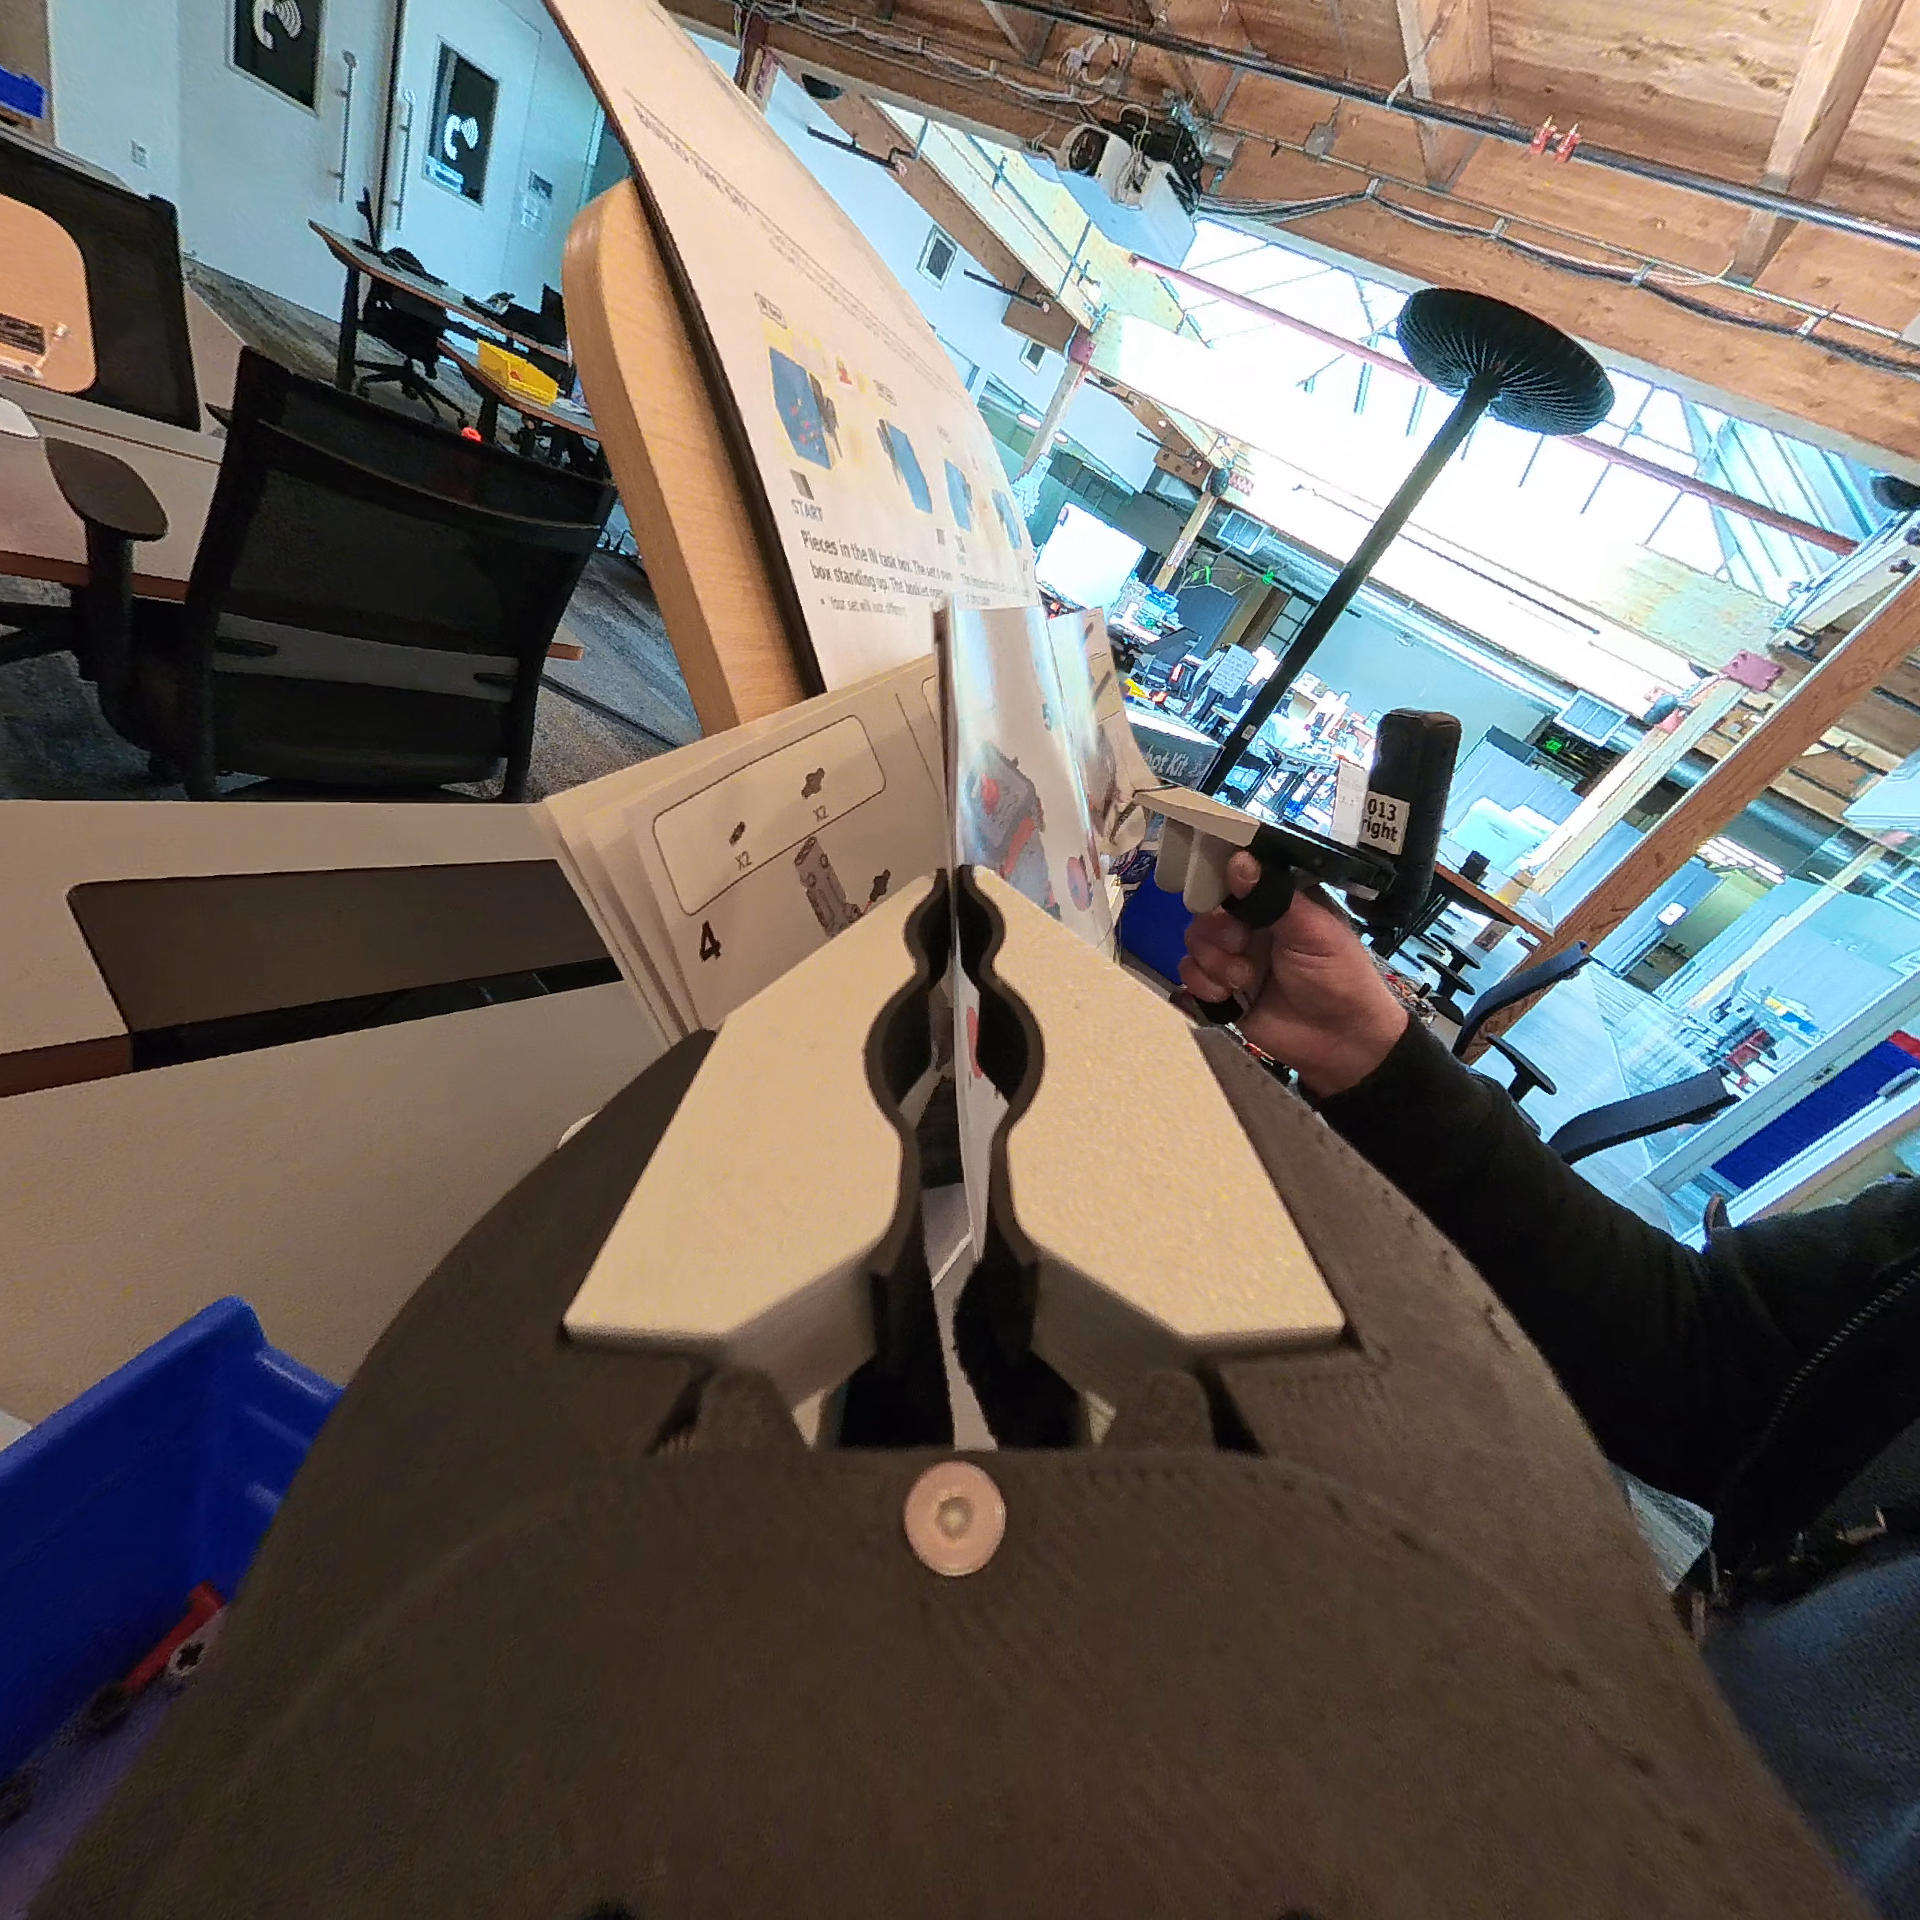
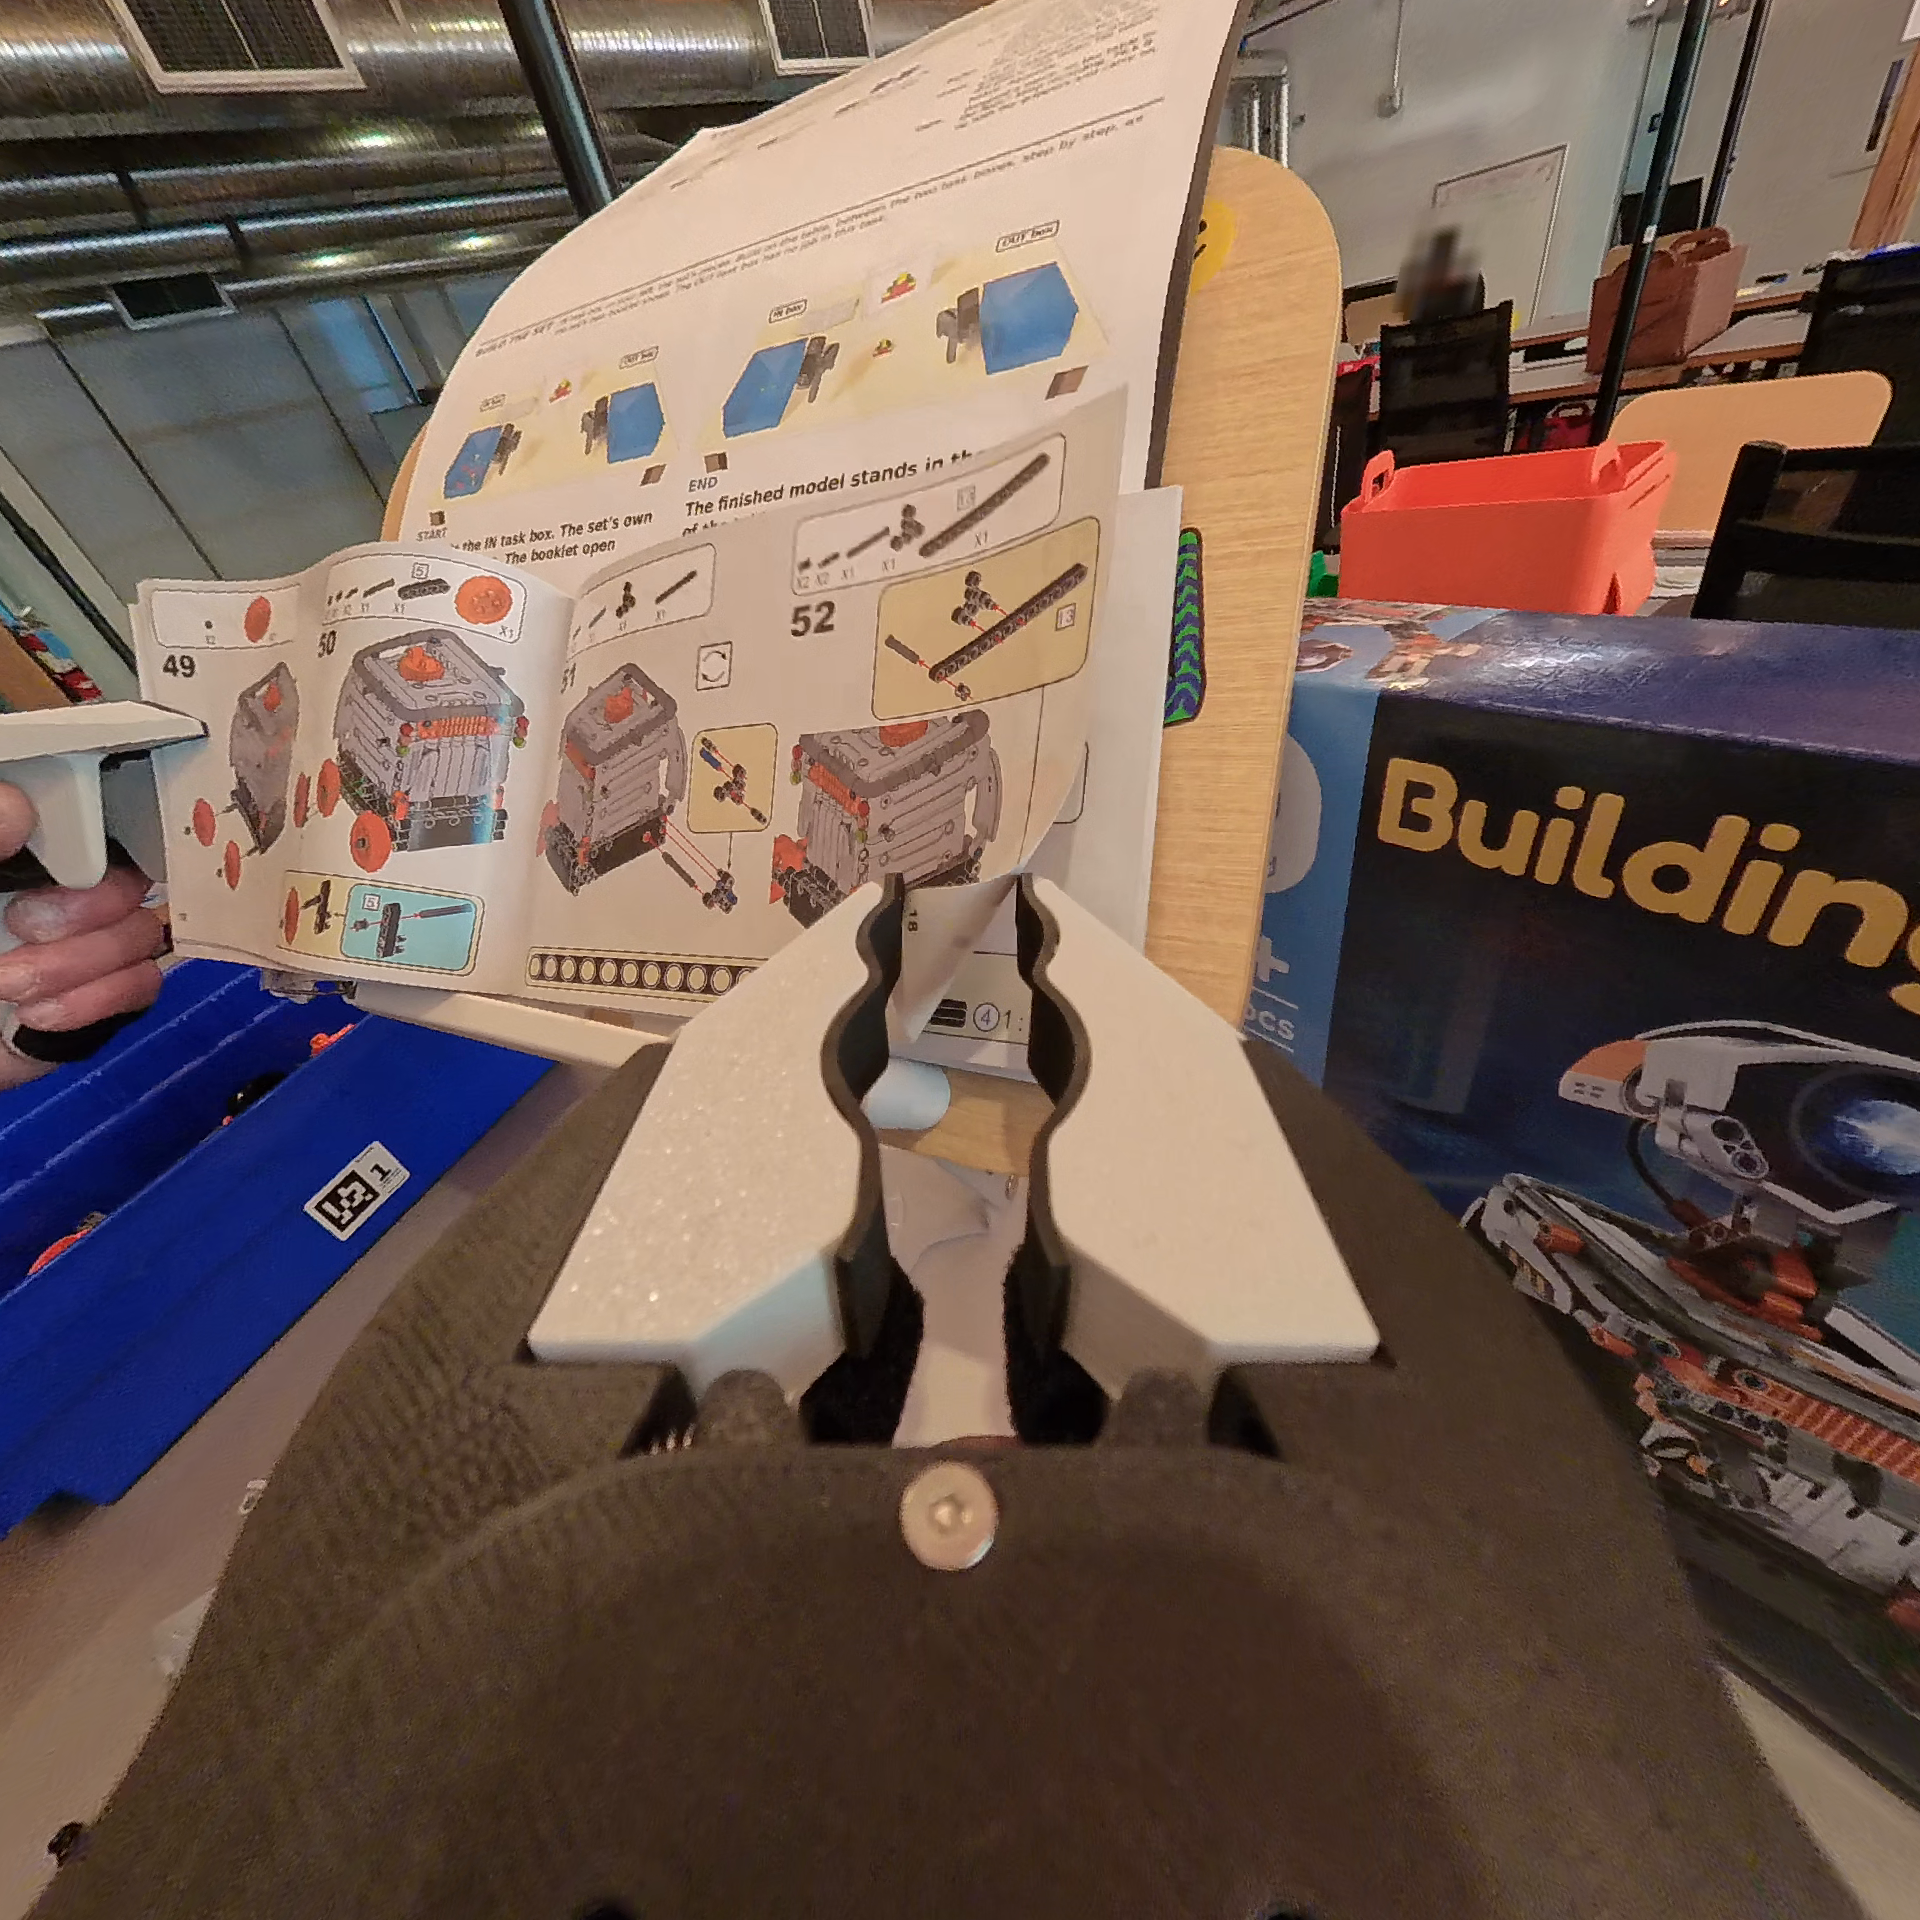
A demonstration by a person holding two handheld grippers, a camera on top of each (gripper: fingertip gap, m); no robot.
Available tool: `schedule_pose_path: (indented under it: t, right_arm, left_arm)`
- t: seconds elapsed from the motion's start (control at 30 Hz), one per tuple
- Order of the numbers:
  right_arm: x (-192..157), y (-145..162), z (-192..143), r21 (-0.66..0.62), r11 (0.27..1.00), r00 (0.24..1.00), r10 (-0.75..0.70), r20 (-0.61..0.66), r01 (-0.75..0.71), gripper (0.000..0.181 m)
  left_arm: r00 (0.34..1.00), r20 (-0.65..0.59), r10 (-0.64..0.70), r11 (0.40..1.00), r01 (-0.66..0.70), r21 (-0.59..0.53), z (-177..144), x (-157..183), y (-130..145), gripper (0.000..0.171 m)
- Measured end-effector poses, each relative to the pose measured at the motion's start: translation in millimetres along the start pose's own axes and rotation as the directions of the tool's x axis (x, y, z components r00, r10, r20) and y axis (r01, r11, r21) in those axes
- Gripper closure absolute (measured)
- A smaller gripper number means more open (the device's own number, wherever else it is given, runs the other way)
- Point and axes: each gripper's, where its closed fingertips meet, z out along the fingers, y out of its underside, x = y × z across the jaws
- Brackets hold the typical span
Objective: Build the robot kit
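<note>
booklet pinched, page loose

my left gripper (image 1: 951, 883) is clenched on the booklet (image 2: 582, 769), which is propped against the wooden stand (image 2: 1247, 582). my right gripper (image 2: 951, 894) is parted around a curled page corner (image 2: 940, 935), not gripping it. a hard tug could tear that page, i judge, or slide the booklet onto the blue bin (image 2: 208, 1195).

Booklet (image 2: 582, 769) before board (image 2: 1247, 582), box (image 2: 1621, 935) right.

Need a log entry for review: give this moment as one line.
left gripper: shut on booklet page | right gripper: open around curled page corner | booklet: against wooden stand
</note>
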Motion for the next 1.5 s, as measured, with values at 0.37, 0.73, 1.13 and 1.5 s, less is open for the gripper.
schedule_pose_path:
  t: [0.37, 0.73, 1.13, 1.5]
  right_arm:
    - [4, 5, -2, -0.093, 0.995, 0.999, 0.017, -0.047, -0.021, 0.162]
    - [9, 5, -3, -0.17, 0.985, 0.999, 0.037, -0.028, -0.041, 0.179]
    - [13, 8, -3, -0.194, 0.98, 0.999, 0.039, -0.021, -0.043, 0.181]
    - [17, 11, -4, -0.23, 0.973, 0.999, 0.02, -0.034, -0.028, 0.175]
  left_arm:
    - [0.999, 0.037, 0.016, 1.0, -0.016, -0.016, 1, -6, 4, 0.171]
    - [0.999, 0.049, 0.024, 0.999, -0.023, -0.023, 0, -7, 5, 0.171]
    - [0.998, 0.057, 0.033, 0.999, -0.032, -0.031, 1, -7, 5, 0.171]
    - [0.991, 0.125, 0.051, 0.998, -0.045, -0.047, -1, -17, 9, 0.162]
